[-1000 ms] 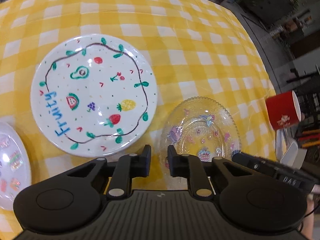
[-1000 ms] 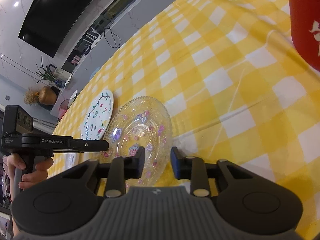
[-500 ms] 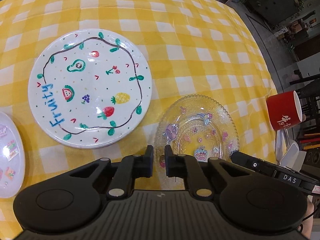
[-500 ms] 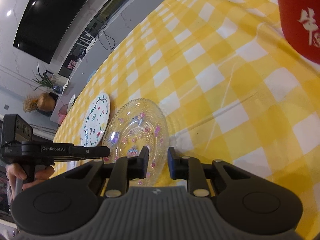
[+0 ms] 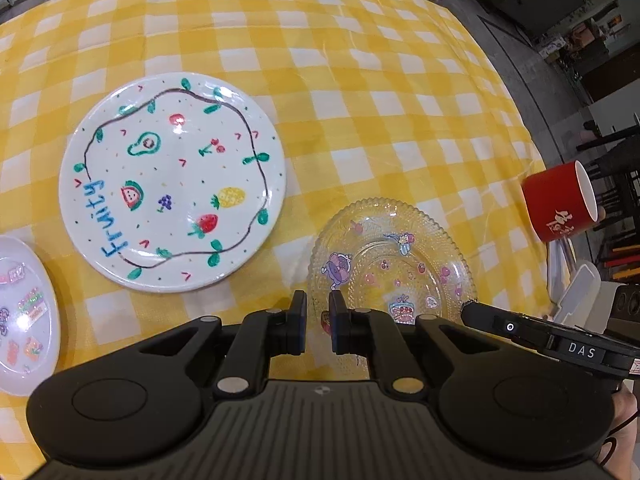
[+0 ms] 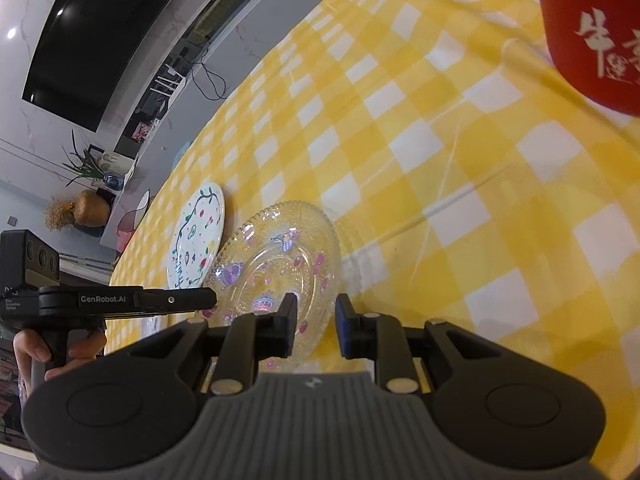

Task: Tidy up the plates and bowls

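A clear glass plate (image 5: 392, 264) with cartoon stickers lies on the yellow checked cloth; it also shows in the right wrist view (image 6: 280, 264). My left gripper (image 5: 318, 316) is shut on its near left rim, its jaws a narrow gap apart. My right gripper (image 6: 317, 320) is closed over the opposite rim, and the rim shows between its jaws. Each gripper's tip shows in the other view, touching the plate's edge. A white plate painted "Fruity" (image 5: 172, 184) lies flat to the left, apart from the glass plate.
A smaller white plate with stickers (image 5: 24, 312) sits at the far left edge. A red cup (image 5: 560, 204) stands near the table's right edge, close to the right gripper. A hand (image 6: 28, 352) holds the left gripper's handle. Bare cloth (image 5: 360, 80) stretches beyond the plates.
Both pairs of jaws have narrowed onto the glass plate's rim. The left wrist view has shifted slightly, and the right wrist view has rolled a little. The plates lie where they were.
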`<state>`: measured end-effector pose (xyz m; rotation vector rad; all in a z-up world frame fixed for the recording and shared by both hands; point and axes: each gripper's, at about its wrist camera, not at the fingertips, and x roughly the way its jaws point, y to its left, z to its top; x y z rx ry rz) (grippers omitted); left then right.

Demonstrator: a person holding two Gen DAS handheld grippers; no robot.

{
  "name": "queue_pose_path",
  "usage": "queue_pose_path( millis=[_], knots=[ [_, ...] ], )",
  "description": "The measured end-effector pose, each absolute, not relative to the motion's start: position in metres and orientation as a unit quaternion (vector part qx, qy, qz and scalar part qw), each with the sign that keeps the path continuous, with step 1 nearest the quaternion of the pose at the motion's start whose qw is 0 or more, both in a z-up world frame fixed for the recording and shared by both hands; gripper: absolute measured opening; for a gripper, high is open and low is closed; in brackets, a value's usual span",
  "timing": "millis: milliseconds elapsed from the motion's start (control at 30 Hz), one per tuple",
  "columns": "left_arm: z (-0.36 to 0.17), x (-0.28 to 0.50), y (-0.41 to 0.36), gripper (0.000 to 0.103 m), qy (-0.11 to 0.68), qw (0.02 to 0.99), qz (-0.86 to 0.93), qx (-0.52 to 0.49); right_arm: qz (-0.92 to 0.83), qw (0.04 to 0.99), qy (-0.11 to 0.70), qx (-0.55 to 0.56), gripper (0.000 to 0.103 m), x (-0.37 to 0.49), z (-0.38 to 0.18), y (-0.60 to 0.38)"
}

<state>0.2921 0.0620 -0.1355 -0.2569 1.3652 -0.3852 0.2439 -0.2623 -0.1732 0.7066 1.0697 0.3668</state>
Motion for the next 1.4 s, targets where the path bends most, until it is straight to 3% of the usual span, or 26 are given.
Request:
queue_pose_path(
  millis=[1400],
  knots=[
    [-0.132,0.239,-0.002,0.015,0.624,0.730,-0.270,0.075,0.164,0.756,0.552,0.312,0.021,0.154,-0.177,-0.260]
  ],
)
